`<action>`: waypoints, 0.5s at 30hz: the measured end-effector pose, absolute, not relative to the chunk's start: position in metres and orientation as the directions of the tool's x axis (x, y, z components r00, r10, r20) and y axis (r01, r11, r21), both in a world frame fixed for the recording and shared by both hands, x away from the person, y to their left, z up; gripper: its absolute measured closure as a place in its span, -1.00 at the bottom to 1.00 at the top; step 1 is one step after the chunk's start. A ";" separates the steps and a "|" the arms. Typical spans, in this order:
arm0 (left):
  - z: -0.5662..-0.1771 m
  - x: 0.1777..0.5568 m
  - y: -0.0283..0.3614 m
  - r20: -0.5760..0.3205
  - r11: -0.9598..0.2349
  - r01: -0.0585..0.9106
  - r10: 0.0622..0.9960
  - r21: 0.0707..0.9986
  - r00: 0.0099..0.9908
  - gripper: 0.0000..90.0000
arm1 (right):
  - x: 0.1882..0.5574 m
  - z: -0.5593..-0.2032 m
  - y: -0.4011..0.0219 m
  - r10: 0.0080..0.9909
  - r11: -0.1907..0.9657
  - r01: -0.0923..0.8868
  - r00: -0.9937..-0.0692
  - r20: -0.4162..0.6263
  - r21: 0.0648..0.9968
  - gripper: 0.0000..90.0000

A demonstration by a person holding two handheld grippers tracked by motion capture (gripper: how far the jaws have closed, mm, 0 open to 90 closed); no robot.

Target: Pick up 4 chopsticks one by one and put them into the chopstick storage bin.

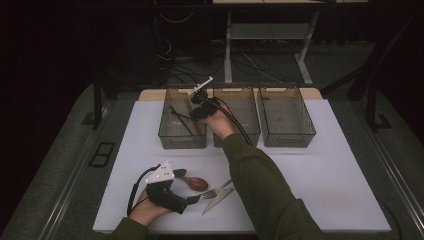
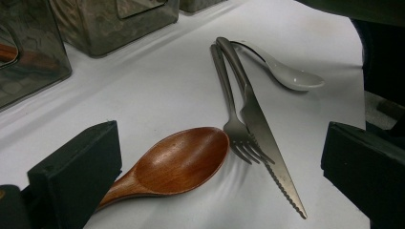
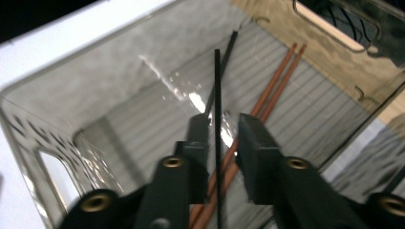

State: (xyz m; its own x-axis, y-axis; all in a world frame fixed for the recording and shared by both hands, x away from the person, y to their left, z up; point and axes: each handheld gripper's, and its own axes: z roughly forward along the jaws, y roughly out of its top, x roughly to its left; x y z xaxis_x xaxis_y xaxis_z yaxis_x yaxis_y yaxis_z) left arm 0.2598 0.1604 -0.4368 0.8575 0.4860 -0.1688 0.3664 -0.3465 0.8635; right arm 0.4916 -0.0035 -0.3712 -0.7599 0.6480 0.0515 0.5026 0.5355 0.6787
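High view: right gripper over the left bin, left gripper resting near the wooden spoon on the table.

Left gripper view: jaws wide, nothing held; wooden spoon just ahead, bowl pointing away, handle running back toward the left jaw.

Right gripper view: jaws narrow but parted, black chopstick standing loose between them, lengthwise along the bin, brown chopsticks beside.
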 end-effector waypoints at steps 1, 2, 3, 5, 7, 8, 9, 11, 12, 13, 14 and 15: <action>-0.437 0.260 0.161 -0.171 -0.344 0.368 0.488 0.864 0.856 -1.00 | 0.491 -0.370 -0.004 0.646 0.530 0.501 -0.761 0.057 0.684 0.49; -0.437 0.260 0.161 -0.171 -0.343 0.368 0.488 0.864 0.856 -1.00 | 0.490 -0.369 -0.005 0.647 0.524 0.503 -0.760 0.063 0.687 0.42; -0.437 0.260 0.162 -0.170 -0.344 0.367 0.488 0.864 0.856 -1.00 | 0.490 -0.368 -0.006 0.643 0.522 0.503 -0.763 0.070 0.689 0.36; -0.437 0.260 0.162 -0.168 -0.345 0.366 0.488 0.864 0.856 -1.00 | 0.488 -0.365 -0.009 0.634 0.515 0.505 -0.768 0.088 0.693 0.28; -0.438 0.260 0.163 -0.168 -0.347 0.369 0.491 0.862 0.855 -1.00 | 0.486 -0.363 -0.013 0.627 0.505 0.502 -0.772 0.100 0.702 0.21; -0.438 0.260 0.163 -0.168 -0.347 0.370 0.492 0.862 0.854 -1.00 | 0.486 -0.362 -0.015 0.623 0.501 0.502 -0.775 0.108 0.705 0.18; -0.437 0.260 0.164 -0.168 -0.344 0.369 0.494 0.863 0.853 -1.00 | 0.486 -0.360 -0.017 0.615 0.494 0.502 -0.779 0.123 0.710 0.14; -0.437 0.260 0.165 -0.168 -0.342 0.370 0.498 0.864 0.851 -1.00 | 0.484 -0.359 -0.022 0.597 0.482 0.507 -0.787 0.156 0.715 0.08; -0.438 0.260 0.165 -0.168 -0.342 0.371 0.498 0.863 0.851 -1.00 | 0.482 -0.358 -0.024 0.593 0.481 0.506 -0.790 0.159 0.716 0.02; -0.438 0.260 0.166 -0.166 -0.345 0.370 0.498 0.862 0.851 -1.00 | 0.480 -0.357 -0.026 0.594 0.484 0.496 -0.791 0.145 0.721 -0.03; -0.438 0.260 0.166 -0.172 -0.342 0.376 0.500 0.861 0.849 -1.00 | 0.476 -0.356 -0.028 0.594 0.485 0.488 -0.793 0.136 0.726 -0.04; -0.438 0.260 0.166 -0.174 -0.339 0.377 0.500 0.862 0.848 -1.00 | 0.474 -0.355 -0.031 0.587 0.484 0.479 -0.799 0.135 0.732 -0.06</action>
State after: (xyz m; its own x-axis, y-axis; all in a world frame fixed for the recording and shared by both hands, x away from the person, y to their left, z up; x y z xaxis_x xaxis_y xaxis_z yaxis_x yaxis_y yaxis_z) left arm 0.2604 0.1656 -0.4382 0.8482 0.5003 -0.1737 0.3765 -0.3390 0.8621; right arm 0.4736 -0.0314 -0.3554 -0.7985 0.5867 0.1348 0.4791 0.4837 0.7325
